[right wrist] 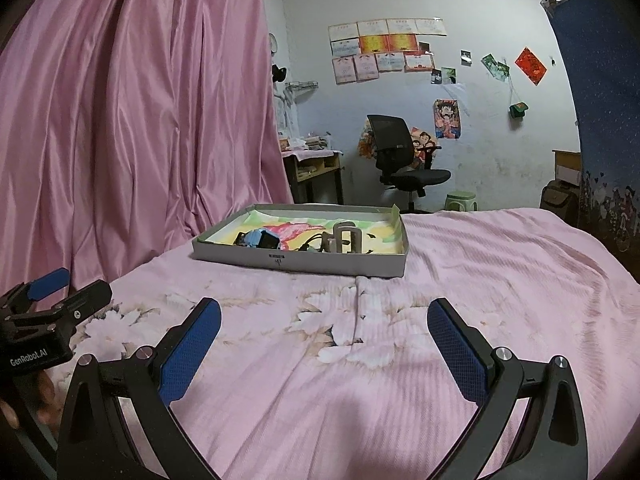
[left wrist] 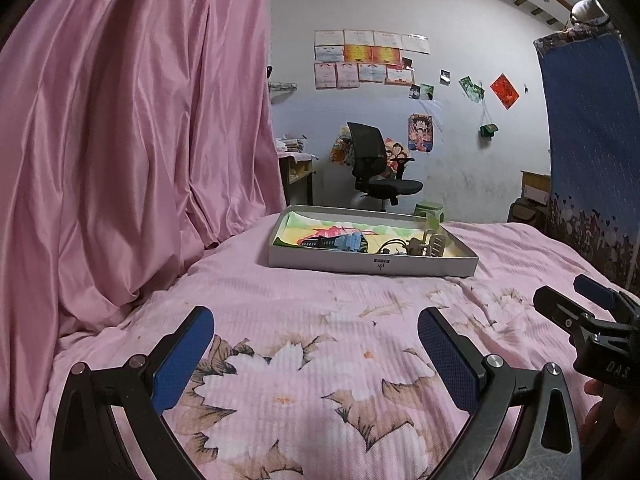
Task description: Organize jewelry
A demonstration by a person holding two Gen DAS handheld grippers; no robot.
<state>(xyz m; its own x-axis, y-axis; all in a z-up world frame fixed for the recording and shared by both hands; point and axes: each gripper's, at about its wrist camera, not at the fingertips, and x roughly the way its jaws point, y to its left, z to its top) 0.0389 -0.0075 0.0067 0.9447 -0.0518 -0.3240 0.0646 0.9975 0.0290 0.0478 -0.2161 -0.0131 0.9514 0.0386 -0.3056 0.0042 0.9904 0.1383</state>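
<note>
A shallow grey cardboard tray (left wrist: 372, 266) is seen resting on a pink floral bedspread (left wrist: 320, 360), at about 12 o'clock from the left gripper (left wrist: 316, 336) and well apart from it. The tray floor is lined with a colourful printed sheet. Inside the tray, a blue, boxy item (left wrist: 352, 242) lies near the middle, and a beige hair claw clip (left wrist: 430, 244) stands at about 3 o'clock from it, toward the right end. Dark, thin pieces lie between the two; what they are cannot be told.

The left gripper is held low over the bedspread with its blue pads (left wrist: 182, 360) spread wide; nothing is held between them. The right gripper (left wrist: 576, 300) is seen at 3 o'clock in the left wrist view; how it stands cannot be told from there.

In the right wrist view, the right gripper (right wrist: 324, 332) is likewise wide apart and empty, above the bedspread (right wrist: 400, 360). The tray (right wrist: 300, 260) is noted at about 11 o'clock from it, with the blue item (right wrist: 262, 240) left of the clip (right wrist: 346, 238). The left gripper (right wrist: 56, 292) shows at 9 o'clock.

A pink satin curtain (left wrist: 132, 140) hangs at 10 o'clock, just beside the bed. A black office chair (left wrist: 380, 164) stands against the far wall beyond the tray.
</note>
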